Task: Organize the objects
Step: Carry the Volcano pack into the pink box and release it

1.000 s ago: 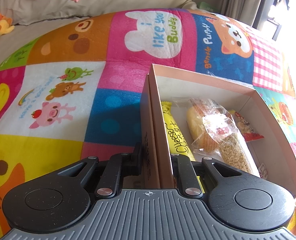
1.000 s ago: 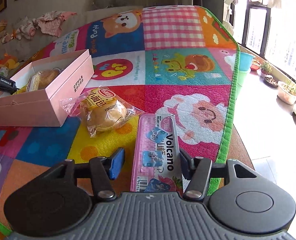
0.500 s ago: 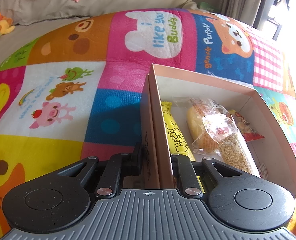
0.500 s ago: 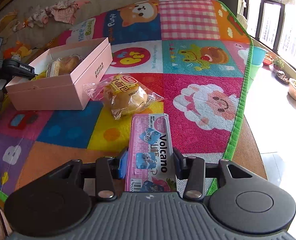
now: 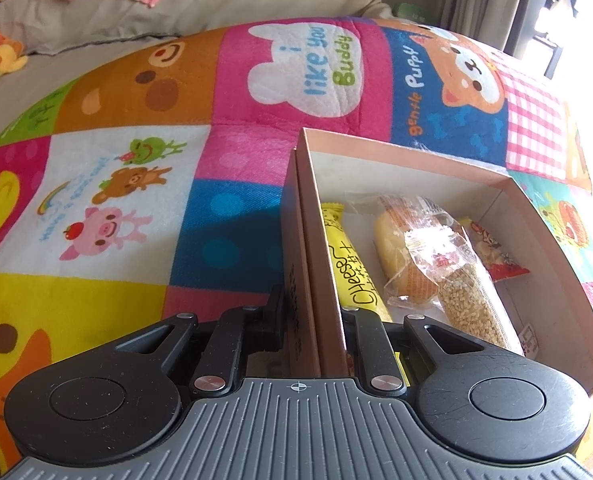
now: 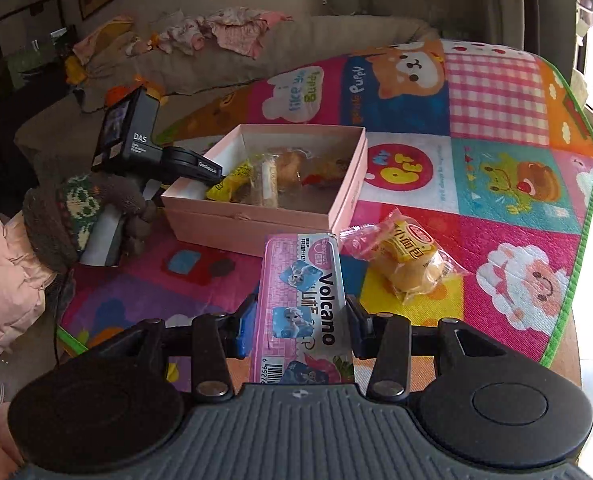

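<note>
My left gripper [image 5: 312, 308] is shut on the near left wall of the open pink box [image 5: 416, 156], one finger inside and one outside. In the box lie a yellow cheese stick [image 5: 352, 264], a wrapped bun [image 5: 396, 248], a grain bar [image 5: 468, 304] and a red snack pack [image 5: 496, 252]. My right gripper [image 6: 301, 320] is shut on a pink Volcano pack [image 6: 302, 272] and holds it above the mat, in front of the pink box [image 6: 248, 224]. A second wrapped bun [image 6: 410, 260] lies on the mat just right of the pack. The left gripper [image 6: 200, 166] shows at the box's left end.
The colourful play mat [image 6: 496, 160] has a green edge [image 6: 576, 264] at the right, with floor beyond it. A gloved hand [image 6: 76, 216] holds the left tool. A beige sofa [image 6: 296, 52] with clothes and toys stands behind the mat.
My right gripper's jaws closed onto the Volcano pack, then it lifted the pack off the mat and swung left to face the box. The left gripper stayed still on the box wall.
</note>
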Demonstrator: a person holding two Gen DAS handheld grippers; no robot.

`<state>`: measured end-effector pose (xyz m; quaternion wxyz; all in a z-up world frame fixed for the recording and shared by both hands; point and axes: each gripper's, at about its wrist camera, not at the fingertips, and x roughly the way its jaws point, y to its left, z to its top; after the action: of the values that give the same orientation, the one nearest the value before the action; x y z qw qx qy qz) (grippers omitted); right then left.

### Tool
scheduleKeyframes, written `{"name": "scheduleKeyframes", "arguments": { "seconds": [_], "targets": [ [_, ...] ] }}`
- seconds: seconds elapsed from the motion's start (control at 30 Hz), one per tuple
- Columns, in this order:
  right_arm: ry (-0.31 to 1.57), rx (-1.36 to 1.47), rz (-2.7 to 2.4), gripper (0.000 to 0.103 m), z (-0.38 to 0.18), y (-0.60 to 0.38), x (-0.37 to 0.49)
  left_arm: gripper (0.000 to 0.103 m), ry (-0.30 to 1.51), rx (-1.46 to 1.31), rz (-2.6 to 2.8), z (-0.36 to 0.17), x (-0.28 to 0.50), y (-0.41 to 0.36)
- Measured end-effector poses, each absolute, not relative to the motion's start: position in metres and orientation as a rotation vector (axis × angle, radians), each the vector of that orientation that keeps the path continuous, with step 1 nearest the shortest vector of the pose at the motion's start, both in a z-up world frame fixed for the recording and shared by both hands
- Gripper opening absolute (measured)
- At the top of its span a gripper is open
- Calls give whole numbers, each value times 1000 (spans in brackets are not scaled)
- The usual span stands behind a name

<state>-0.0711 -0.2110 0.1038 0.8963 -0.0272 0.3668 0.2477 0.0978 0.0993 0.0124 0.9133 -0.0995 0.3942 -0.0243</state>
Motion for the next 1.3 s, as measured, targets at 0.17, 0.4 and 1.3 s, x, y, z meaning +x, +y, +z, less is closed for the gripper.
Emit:
{"name": "scheduleKeyframes", "arguments": {
  "seconds": [0.17,0.4,1.3],
  "targets": [
    [724,-86,555,44,117,-177,-47,18,800,-202,-49,12,96,98],
    [673,-147,473,44,108,-133,28,18,794,-206,-52,11,96,99],
    [693,135,268,79,37,-281,46,18,780,-238,-41,10,94,100]
  ]
}}
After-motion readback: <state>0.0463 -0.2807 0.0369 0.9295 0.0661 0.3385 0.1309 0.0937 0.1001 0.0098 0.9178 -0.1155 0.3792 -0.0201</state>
